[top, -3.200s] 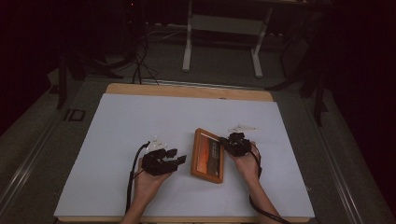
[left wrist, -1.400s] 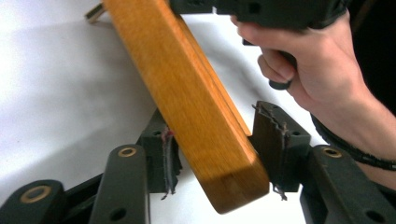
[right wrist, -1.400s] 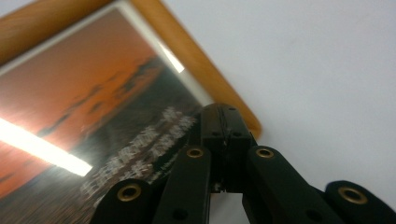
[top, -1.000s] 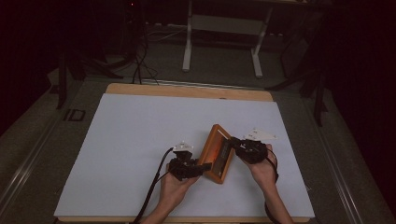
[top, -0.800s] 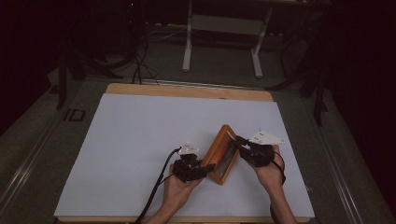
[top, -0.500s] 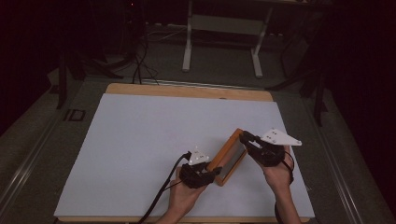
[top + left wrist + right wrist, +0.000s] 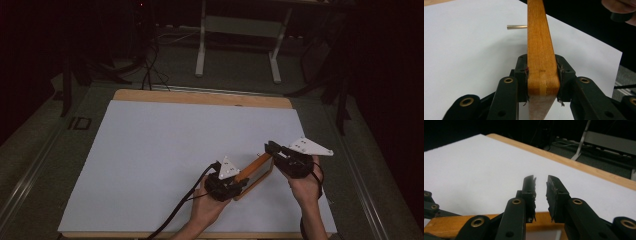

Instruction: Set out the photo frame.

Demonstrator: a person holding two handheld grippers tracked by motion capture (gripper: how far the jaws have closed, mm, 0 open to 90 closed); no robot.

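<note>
left gripper (image 7: 541, 82): clamps wooden frame (image 7: 540, 50) | right gripper (image 7: 541, 195): grip on frame unclear

The wooden frame (image 7: 254, 170) is orange-brown, varnished, a flat rectangular tray shape with a narrow rim. It stands tipped up on one long edge over the white table cover, toward five o'clock on the table, its length running from seven o'clock up to one o'clock. A thin metal rod (image 7: 517, 26) juts from its side.
</note>
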